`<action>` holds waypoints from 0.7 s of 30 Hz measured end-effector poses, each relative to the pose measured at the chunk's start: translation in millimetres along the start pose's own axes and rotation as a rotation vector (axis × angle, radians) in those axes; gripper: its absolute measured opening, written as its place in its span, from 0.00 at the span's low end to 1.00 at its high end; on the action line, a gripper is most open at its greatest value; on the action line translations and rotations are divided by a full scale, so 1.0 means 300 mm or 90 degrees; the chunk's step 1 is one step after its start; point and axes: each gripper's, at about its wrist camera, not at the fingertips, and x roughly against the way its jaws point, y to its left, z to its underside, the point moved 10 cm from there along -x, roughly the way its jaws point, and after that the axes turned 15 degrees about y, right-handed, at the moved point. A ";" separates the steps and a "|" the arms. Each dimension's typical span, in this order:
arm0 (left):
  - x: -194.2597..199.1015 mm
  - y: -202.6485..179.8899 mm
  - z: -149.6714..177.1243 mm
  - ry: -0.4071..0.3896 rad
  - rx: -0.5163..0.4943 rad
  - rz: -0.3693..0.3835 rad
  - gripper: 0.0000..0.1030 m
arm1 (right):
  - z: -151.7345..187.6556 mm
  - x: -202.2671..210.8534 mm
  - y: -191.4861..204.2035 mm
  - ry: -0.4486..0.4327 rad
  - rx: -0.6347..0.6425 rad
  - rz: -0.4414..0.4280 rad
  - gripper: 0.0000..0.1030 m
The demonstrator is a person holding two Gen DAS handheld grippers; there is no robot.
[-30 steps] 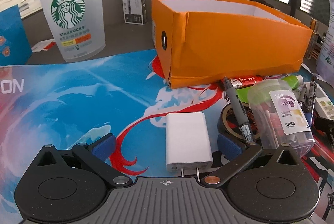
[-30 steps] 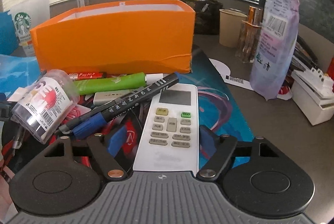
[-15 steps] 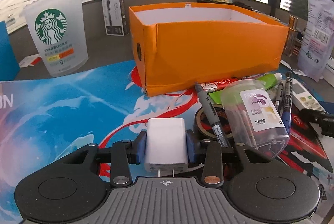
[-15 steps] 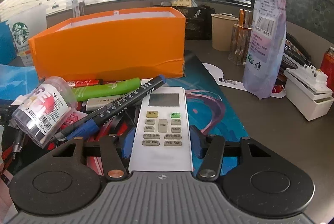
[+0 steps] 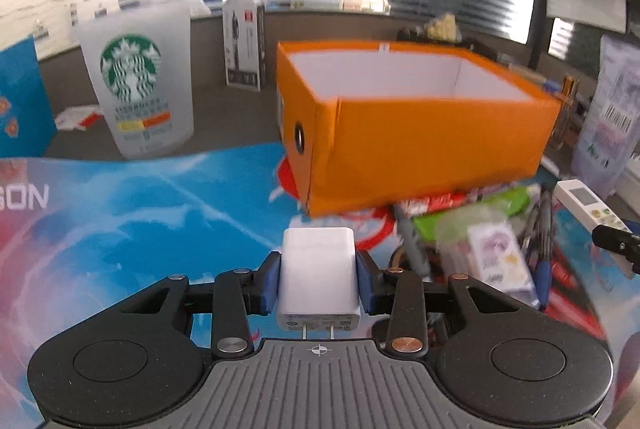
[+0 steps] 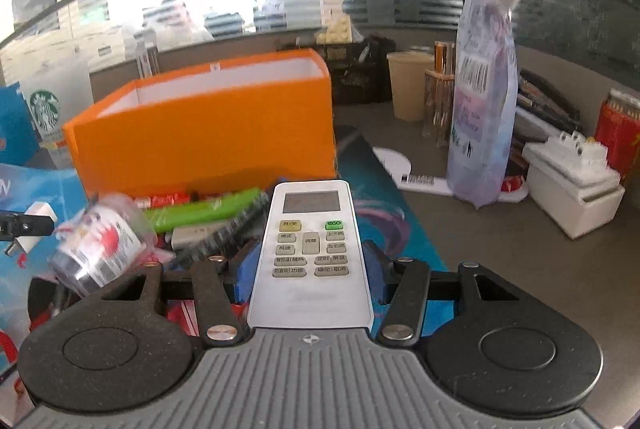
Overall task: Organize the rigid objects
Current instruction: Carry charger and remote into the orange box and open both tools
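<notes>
Between clamped jaws: charger (image 5: 318,283), remote (image 6: 310,253).

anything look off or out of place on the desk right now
Yes: a clear jar lies tipped on its side on a jumble of pens and a green tube in front of the orange box, whose visible inside looks empty.

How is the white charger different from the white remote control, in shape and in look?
The charger is short and blocky; the remote control is long and flat. The charger has a plain face and two metal prongs; the remote control has a screen and buttons. The left gripper grips the charger; the right gripper grips the remote control. Both are white, rigid and clamped between blue pads.
</notes>
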 end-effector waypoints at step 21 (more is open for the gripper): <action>0.196 -0.071 -0.336 -0.093 -0.008 0.024 0.35 | -0.329 0.120 0.099 -0.110 0.038 -0.093 0.49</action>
